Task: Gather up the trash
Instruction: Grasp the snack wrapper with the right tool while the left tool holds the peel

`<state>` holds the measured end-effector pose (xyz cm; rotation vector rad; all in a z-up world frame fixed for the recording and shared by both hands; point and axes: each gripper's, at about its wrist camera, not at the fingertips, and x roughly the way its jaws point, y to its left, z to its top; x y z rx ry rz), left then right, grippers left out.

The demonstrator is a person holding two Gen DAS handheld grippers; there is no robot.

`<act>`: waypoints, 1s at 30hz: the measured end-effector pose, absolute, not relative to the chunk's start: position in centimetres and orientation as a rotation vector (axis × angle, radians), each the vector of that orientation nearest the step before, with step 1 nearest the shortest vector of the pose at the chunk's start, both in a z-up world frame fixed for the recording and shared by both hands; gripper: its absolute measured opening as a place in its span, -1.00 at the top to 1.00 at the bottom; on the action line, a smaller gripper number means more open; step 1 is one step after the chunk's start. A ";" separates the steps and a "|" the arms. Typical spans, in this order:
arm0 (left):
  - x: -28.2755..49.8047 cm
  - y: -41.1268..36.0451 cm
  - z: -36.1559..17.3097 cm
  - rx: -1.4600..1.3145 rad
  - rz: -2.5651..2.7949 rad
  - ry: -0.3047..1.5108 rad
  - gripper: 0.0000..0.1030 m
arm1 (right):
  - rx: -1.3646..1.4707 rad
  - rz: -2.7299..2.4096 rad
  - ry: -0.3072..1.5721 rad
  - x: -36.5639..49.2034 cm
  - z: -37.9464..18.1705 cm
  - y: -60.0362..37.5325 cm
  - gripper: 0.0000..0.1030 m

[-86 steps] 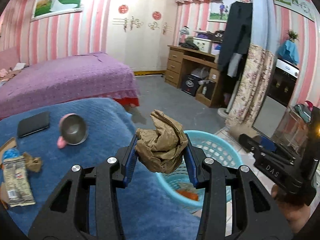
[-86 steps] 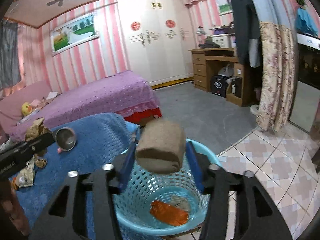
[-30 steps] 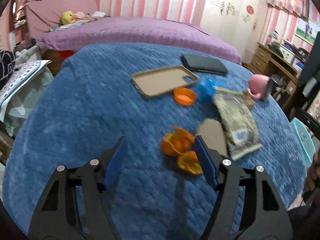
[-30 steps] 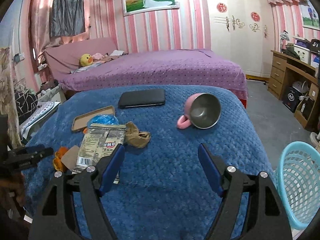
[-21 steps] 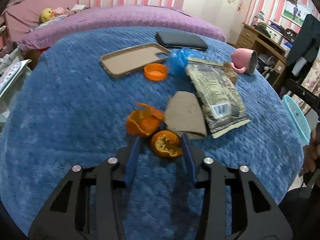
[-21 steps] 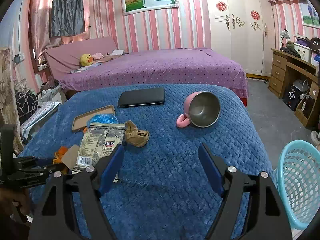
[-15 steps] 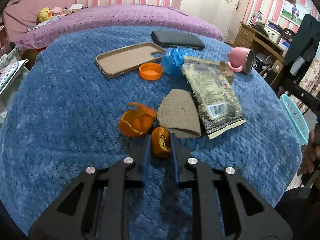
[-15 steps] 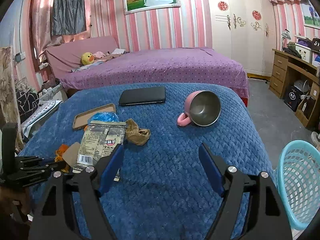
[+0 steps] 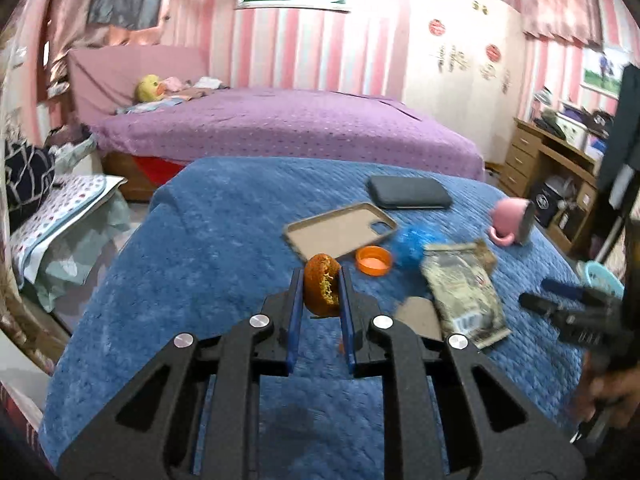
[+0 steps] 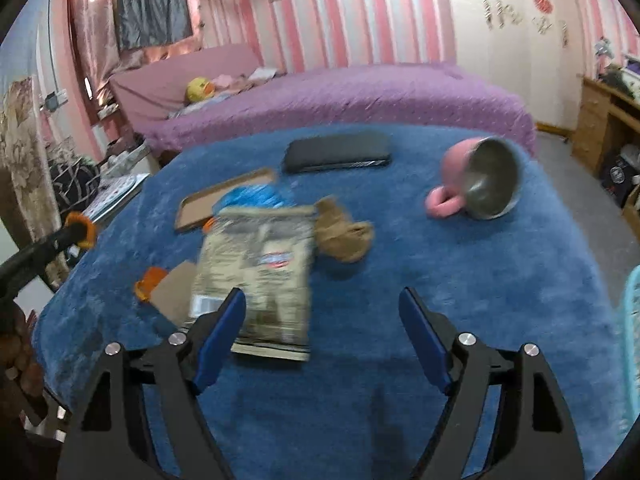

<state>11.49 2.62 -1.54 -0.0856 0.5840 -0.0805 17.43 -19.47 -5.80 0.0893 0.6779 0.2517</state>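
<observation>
Wrapper under right tool; mug beyond

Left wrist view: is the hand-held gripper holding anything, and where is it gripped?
Yes. The left hand-held gripper pinches a piece of orange peel by its two opposite faces, lifted off the blue blanket.

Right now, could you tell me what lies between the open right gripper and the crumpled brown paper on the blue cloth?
In the right wrist view, only bare blue cloth lies between the right gripper and the crumpled brown paper; the snack wrapper sits just left of that stretch.
</observation>
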 end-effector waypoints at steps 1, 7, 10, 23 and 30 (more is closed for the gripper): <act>11.7 3.0 -1.7 -0.096 -0.081 0.593 0.69 | 0.091 0.262 0.684 17.7 -6.0 -18.8 -0.56; 11.6 3.7 -2.6 -0.077 -0.090 0.620 0.69 | 0.134 0.262 0.717 20.1 -7.4 -15.6 -0.64; 11.7 4.2 -3.2 -0.079 -0.089 0.632 0.69 | 0.128 0.250 0.747 20.9 -8.2 -14.6 -0.68; 11.5 5.1 -3.3 -0.098 -0.088 0.635 0.69 | 0.037 0.287 0.738 20.5 -8.0 -13.1 -0.07; 11.3 5.2 -2.8 -0.110 -0.077 0.622 0.69 | 0.044 0.395 0.722 18.9 -7.0 -13.7 0.82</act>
